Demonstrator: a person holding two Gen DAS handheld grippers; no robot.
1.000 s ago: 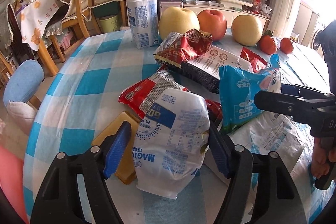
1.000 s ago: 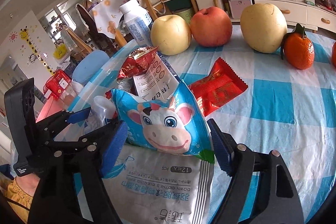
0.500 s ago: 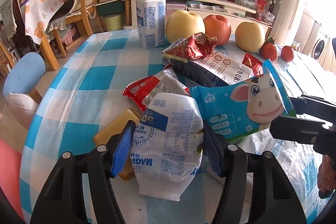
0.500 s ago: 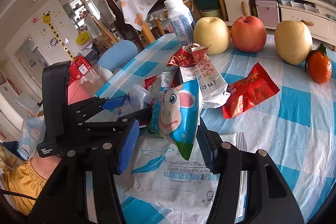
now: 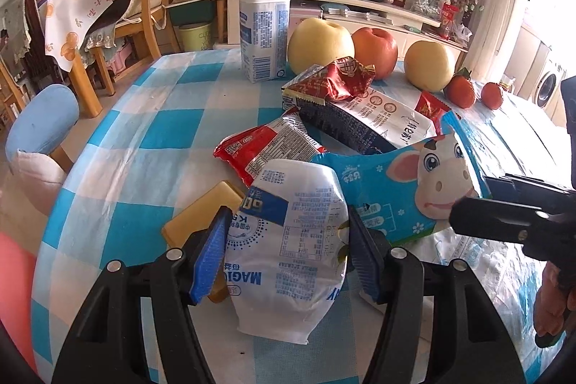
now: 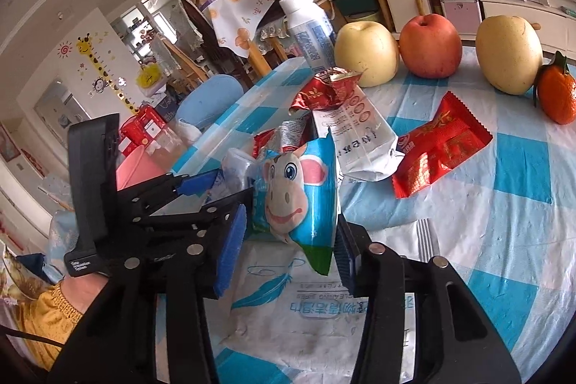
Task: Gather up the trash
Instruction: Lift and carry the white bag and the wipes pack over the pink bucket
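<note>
My left gripper (image 5: 288, 251) is shut on a white and blue milk pouch (image 5: 288, 247) lying on the checked table (image 5: 136, 139). My right gripper (image 6: 291, 240) is shut on a blue cow-print wrapper (image 6: 298, 200) and holds it tilted above the table; the wrapper also shows in the left wrist view (image 5: 403, 189), with the right gripper at its right end. More wrappers lie behind: a red and silver one (image 5: 266, 150), a crumpled red foil one (image 5: 334, 81) on a black and white pack (image 5: 360, 117), and a red sachet (image 6: 439, 146).
A white bottle (image 5: 264, 27), three apples or pears (image 5: 320, 42) and small oranges (image 5: 460, 89) stand at the table's far edge. A yellow block (image 5: 201, 215) lies under the left finger. A large white plastic bag (image 6: 324, 305) lies under the right gripper. Chairs (image 5: 118, 6) stand left.
Both grippers have closed in on their wrappers. The right gripper has lifted and turned the cow wrapper upright, bringing it closer to the left gripper.
</note>
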